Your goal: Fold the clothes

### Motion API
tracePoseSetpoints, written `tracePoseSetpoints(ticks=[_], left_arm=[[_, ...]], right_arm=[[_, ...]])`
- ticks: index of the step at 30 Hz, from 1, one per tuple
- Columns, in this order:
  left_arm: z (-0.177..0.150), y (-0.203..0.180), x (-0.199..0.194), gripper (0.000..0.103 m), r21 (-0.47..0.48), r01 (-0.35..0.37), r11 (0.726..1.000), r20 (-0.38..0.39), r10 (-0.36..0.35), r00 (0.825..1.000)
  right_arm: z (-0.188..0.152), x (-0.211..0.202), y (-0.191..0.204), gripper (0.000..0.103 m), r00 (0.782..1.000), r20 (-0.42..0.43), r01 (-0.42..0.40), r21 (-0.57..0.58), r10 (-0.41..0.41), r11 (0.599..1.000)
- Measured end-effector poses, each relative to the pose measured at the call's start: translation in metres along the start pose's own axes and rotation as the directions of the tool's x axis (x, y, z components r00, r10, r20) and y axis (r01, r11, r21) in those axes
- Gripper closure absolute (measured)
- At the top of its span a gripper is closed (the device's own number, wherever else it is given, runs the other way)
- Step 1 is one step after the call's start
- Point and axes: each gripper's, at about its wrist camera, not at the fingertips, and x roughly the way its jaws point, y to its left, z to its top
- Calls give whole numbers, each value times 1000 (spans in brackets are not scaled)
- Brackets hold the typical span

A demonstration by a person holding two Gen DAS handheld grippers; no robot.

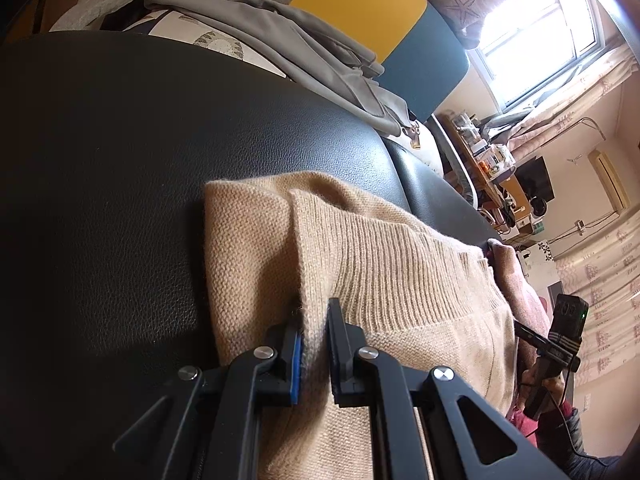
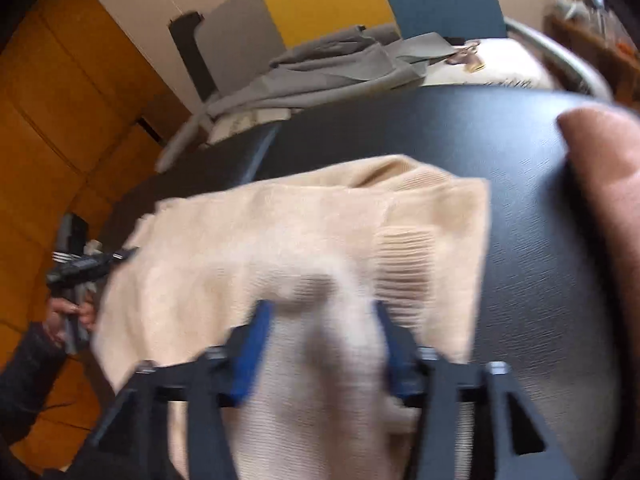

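A beige knit sweater (image 1: 380,264) lies partly folded on a black leather surface (image 1: 120,160). In the left wrist view my left gripper (image 1: 316,312) is shut on a raised fold at the sweater's edge, near its ribbed hem. The right wrist view is blurred. There my right gripper (image 2: 322,308) stands with its blue-padded fingers (image 2: 256,332) wide apart, a hump of the sweater (image 2: 280,232) between them. The left gripper's body (image 2: 88,266) shows at the sweater's left edge, held by a hand. The right gripper's body (image 1: 560,344) shows past the sweater's far side.
A grey garment (image 1: 320,52) lies heaped at the back, beside yellow and blue panels (image 1: 360,4). A pinkish cloth (image 2: 608,200) rests to the right of the sweater. Bare black leather (image 2: 532,260) stretches around the sweater. Shelves and a window fill the far right.
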Motion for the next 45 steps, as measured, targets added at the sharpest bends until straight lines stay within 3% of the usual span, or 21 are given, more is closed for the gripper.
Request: tracePoseSetpoints(ticks=[2,3,7,9,11,14,16,19,21,24,32,34,37,40,43,45], left_arm=[[0,0,0,94,1,0,1000,-1,0,1000],[1,0,0,94,2,0,1000,-1,0,1000],[1,1,0,94,-4,6,1000,6,-5,1000],[1,3,0,94,-6,10,1000,9,-10,1000],[2,4,1,94,-11,15,1000,11,-15,1000],[2,4,1,94,-16,15,1000,12,-15,1000],[2,4,1,94,-18,14,1000,12,-14,1000],[2,4,1,93,-21,11,1000,11,-11,1000],[3,4,1,93,-22,10,1000,10,-10,1000],[3,4,1,93,-23,10,1000,8,-10,1000],[5,9,2,93,-35,31,999,8,-31,1000],[5,10,3,93,-33,30,999,10,-30,999],[5,11,3,93,-35,31,999,12,-30,999],[4,10,2,93,-31,28,999,13,-27,1000],[3,9,2,93,-32,22,999,14,-22,1000],[2,7,2,93,-30,15,999,14,-15,1000]], right_arm=[[-6,6,9,6,1000,-6,21,-21,-21,1000],[-8,11,15,0,1000,-16,18,-49,-19,999],[-15,21,31,0,997,-27,68,-159,-73,985],[-14,16,25,0,999,-19,32,-124,-34,992],[-10,9,6,0,998,1,-63,0,63,998],[-9,6,-10,0,990,29,-140,119,138,983],[-8,8,-7,0,990,-8,-137,77,138,988],[-14,13,18,0,999,-36,-5,-54,3,998],[-17,24,40,0,991,-67,106,-171,-119,980],[-17,34,55,0,976,-66,190,-224,-210,956],[-5,32,43,0,964,-169,182,-143,-205,973],[-1,27,46,8,961,-176,194,-123,-214,973],[2,14,41,19,979,-166,109,-80,-121,991],[5,3,31,19,985,-168,-36,-22,32,999],[7,0,21,20,986,-145,-80,-9,78,997],[8,4,15,34,983,-143,-111,16,112,994]])
